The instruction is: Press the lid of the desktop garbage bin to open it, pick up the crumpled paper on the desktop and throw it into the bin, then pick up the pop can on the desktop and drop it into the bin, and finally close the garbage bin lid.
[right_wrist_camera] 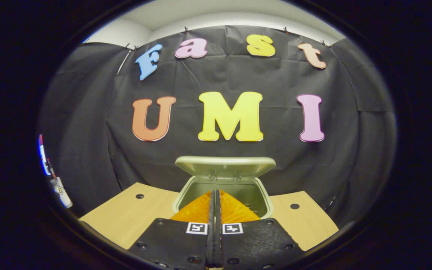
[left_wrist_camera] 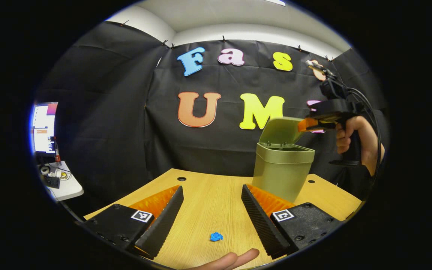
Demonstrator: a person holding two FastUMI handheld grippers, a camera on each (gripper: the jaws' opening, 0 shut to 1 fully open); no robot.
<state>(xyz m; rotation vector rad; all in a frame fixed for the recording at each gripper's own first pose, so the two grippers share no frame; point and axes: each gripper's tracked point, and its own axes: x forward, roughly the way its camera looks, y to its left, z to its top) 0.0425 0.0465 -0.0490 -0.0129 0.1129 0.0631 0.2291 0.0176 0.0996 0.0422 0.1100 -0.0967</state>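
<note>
- Fingers of the left gripper [left_wrist_camera: 212, 204] stand wide apart, holding nothing, low over the wooden worktop [left_wrist_camera: 216, 195]; each finger base carries a small square black-and-white marker, a pattern and not legible writing.
- Between those fingers, on the worktop, lies a small blue crumpled scrap [left_wrist_camera: 216, 236], apart from both; whether it is the paper, I cannot tell for sure.
- Fingertips of a bare hand [left_wrist_camera: 234, 259] reach in at the lower edge of the left gripper view, near the scrap.
- Just beyond the left gripper's right finger stands the green garbage bin [left_wrist_camera: 281, 170], upright, with its lid [left_wrist_camera: 279, 132] swung up and open.
- Fingers of the right gripper [right_wrist_camera: 214, 208] are pressed together with nothing between them, pointing over the bin's open mouth [right_wrist_camera: 238, 193]; the raised lid [right_wrist_camera: 225, 166] stands behind them.
- From the left gripper view, the right gripper [left_wrist_camera: 306, 125] hangs beside the lid's upper edge, held by a hand [left_wrist_camera: 354, 140]; I cannot tell whether it touches the lid.
- Far left, a lit screen [left_wrist_camera: 44, 127] stands above a small white side table [left_wrist_camera: 64, 187] with clutter.
</note>
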